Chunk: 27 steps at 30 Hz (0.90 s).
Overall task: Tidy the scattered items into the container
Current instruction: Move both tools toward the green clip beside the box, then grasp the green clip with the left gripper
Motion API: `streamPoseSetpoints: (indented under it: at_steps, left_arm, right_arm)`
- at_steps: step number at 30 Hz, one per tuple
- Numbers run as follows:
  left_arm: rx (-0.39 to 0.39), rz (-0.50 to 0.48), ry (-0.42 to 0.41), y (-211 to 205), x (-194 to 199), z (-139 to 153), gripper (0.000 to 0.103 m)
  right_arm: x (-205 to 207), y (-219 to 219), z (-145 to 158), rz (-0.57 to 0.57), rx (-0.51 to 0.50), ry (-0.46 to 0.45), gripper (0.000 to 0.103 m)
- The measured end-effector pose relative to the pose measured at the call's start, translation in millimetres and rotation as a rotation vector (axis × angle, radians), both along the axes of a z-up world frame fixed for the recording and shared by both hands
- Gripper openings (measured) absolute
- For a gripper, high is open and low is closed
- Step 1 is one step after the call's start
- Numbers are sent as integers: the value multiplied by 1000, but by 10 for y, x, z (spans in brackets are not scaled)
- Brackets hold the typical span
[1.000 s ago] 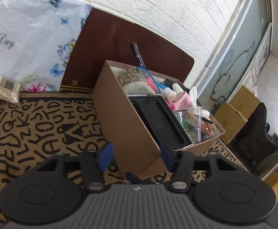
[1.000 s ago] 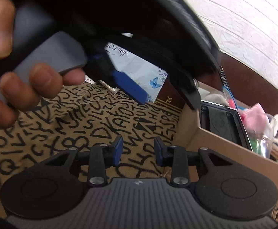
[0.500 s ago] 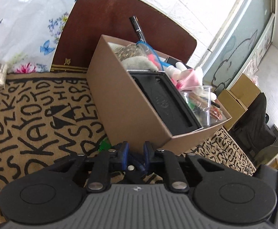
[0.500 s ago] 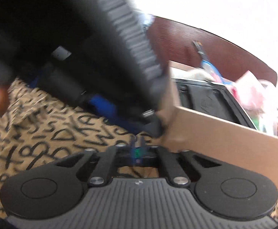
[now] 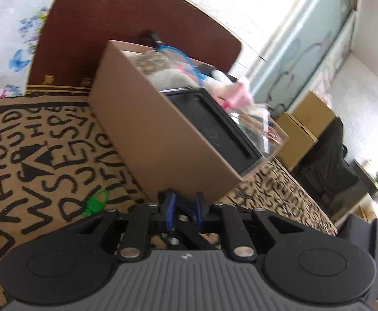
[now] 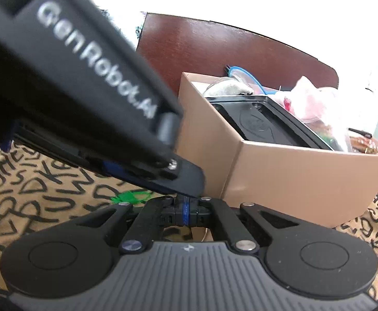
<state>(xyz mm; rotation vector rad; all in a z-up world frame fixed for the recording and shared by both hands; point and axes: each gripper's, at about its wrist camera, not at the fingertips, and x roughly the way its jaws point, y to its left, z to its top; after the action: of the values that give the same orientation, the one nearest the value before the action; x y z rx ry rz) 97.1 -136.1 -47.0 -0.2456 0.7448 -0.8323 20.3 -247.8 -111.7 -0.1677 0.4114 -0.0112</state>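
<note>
A brown cardboard box (image 5: 163,140) (image 6: 292,171) stands on the lettered cloth, full of items: a black tray (image 5: 215,129), a pink and white soft toy (image 5: 230,90), a blue cable, a clear packet. A small green clip (image 5: 97,203) (image 6: 130,197) lies on the cloth left of the box's near corner. My left gripper (image 5: 183,210) is nearly shut just in front of the box's near wall, with the right gripper's dark tip between its fingers. My right gripper (image 6: 186,211) is shut, with nothing seen between its fingers, right under the left gripper's body (image 6: 85,90).
A dark brown board (image 5: 111,39) leans against the white brick wall behind the box. A floral plastic bag (image 5: 12,26) lies at the back left. Cardboard boxes (image 5: 305,124) and a black chair stand beyond the table's right edge.
Both grippers have closed from open. My left gripper dropped toward the cloth at the box's near corner, and the two grippers came together. The green clip came into view.
</note>
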Motion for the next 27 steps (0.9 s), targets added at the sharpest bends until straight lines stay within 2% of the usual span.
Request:
streamPoseSetpoints:
  at_steps: [2, 4, 5, 7, 9, 15, 22, 25, 27]
  left_arm:
    - [-3, 62, 14, 119, 54, -25, 14]
    - [11, 123, 22, 247, 123, -58, 16]
    - [18, 146, 31, 292, 157, -77, 17]
    - [26, 173, 59, 358, 219, -127, 28]
    - [28, 183, 81, 392, 289, -188, 35]
    - [56, 172, 125, 367, 431, -365, 41]
    - [34, 172, 140, 392, 530, -427, 45]
    - [31, 152, 139, 395, 549, -439, 40]
    - [34, 128, 140, 395, 554, -450, 32]
  right_arm:
    - [-10, 1, 4, 18, -3, 11, 0]
    - [-5, 28, -24, 19, -9, 22, 4]
    - [-3, 31, -47, 19, -6, 40, 11]
    - [15, 28, -115, 29, 0, 75, 23]
    - [0, 75, -142, 47, -2, 88, 37]
    - [11, 171, -178, 72, -19, 97, 43]
    - [30, 205, -172, 92, -21, 125, 43]
    - [184, 240, -178, 117, -29, 144, 43]
    - [221, 280, -209, 127, -28, 166, 43]
